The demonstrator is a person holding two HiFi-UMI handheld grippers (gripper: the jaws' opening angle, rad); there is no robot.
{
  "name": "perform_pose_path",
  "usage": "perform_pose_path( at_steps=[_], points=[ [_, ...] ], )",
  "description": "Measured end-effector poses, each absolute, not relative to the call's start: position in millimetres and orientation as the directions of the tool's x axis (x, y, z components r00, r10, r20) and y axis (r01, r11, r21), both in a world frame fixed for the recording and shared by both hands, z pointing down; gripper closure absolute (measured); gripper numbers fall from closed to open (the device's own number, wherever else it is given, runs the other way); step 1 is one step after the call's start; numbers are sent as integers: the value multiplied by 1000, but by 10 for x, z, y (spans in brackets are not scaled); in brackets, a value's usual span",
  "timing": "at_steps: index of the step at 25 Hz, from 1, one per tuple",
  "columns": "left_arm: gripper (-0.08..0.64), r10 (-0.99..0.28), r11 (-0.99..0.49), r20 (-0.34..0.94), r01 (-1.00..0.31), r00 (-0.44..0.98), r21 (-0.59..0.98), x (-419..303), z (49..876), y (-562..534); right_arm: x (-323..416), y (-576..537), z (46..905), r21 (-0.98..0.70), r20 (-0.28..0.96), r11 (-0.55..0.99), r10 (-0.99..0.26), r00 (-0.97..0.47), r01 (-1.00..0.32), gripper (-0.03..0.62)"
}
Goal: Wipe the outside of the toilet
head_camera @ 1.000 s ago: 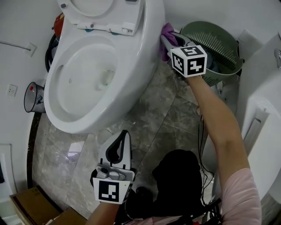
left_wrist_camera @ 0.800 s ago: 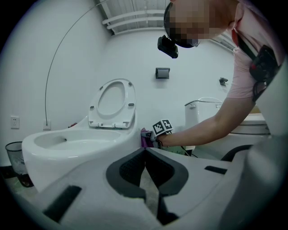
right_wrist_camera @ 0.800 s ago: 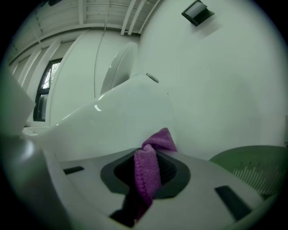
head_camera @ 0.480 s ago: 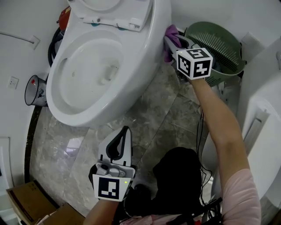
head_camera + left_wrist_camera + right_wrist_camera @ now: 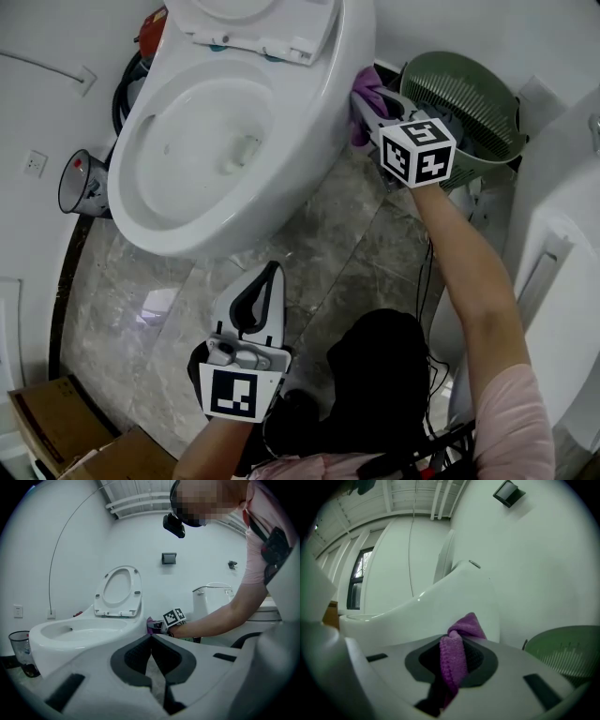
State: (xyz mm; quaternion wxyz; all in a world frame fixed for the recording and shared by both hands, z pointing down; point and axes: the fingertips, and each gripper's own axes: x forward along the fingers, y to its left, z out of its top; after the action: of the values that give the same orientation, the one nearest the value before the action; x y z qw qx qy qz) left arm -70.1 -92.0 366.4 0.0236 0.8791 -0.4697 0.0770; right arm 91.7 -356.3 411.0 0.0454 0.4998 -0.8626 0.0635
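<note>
The white toilet (image 5: 234,141) fills the upper left of the head view, its seat and lid raised. My right gripper (image 5: 368,101) is shut on a purple cloth (image 5: 364,97) and presses it against the bowl's outer right side, near the back. In the right gripper view the purple cloth (image 5: 457,653) sticks out between the jaws, touching the toilet wall (image 5: 440,616). My left gripper (image 5: 267,274) hangs low over the floor in front of the bowl, shut and empty. The left gripper view shows its jaws closed (image 5: 151,639) with the toilet (image 5: 84,634) beyond.
A green slotted basket (image 5: 464,108) stands right behind the right gripper. A white fixture (image 5: 562,281) runs along the right edge. A small bin (image 5: 82,187) sits left of the bowl. Cardboard boxes (image 5: 56,422) lie at the lower left. The floor is grey marble tile (image 5: 347,244).
The right gripper with the cloth has slid a little down along the bowl's side. The left gripper has stayed low, and the view has shifted slightly.
</note>
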Motion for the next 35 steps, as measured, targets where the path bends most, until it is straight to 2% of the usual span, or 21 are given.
perform_pose_path(
  at_steps=[35],
  points=[
    [551, -853, -511, 135, -859, 505, -16, -978, 3525, -644, 166, -2687, 4109, -11, 164, 648, -750, -641, -762, 534]
  ],
)
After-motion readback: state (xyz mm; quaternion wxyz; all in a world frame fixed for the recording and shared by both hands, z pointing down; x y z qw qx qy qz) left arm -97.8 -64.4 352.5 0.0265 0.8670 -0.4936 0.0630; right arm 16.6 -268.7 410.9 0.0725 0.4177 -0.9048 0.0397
